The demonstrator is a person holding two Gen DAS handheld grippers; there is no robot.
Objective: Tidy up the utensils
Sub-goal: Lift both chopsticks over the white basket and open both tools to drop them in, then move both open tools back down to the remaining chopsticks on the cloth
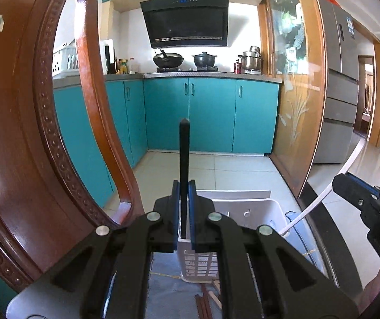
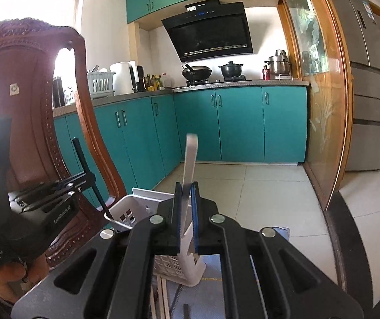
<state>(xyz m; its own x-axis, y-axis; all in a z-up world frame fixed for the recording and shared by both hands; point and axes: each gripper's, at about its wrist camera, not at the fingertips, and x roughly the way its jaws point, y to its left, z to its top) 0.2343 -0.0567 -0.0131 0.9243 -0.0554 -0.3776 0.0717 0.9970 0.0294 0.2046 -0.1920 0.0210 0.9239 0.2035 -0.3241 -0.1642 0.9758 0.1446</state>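
Currently both grippers hold a utensil above the white slotted basket (image 1: pixel 256 212). Left gripper (image 1: pixel 184 212): jaws narrow, clamped on a black-handled utensil (image 1: pixel 184 154), handle up, working end hidden below, over the basket's near-left corner. Right gripper (image 2: pixel 186 212): jaws narrow on a white-handled utensil (image 2: pixel 190 164), apparently serrated along the clamped section, standing over the basket's near edge. Judgement: both are light, rigid, slim; smooth handles may pivot or slip in the pads, so a grip nearer mid-length than the tip seems safer. The serrated edge should be kept off the pads. More wooden sticks (image 1: pixel 203 303), probably chopsticks, lie on the blue cloth (image 1: pixel 168 287) just in front of the basket.
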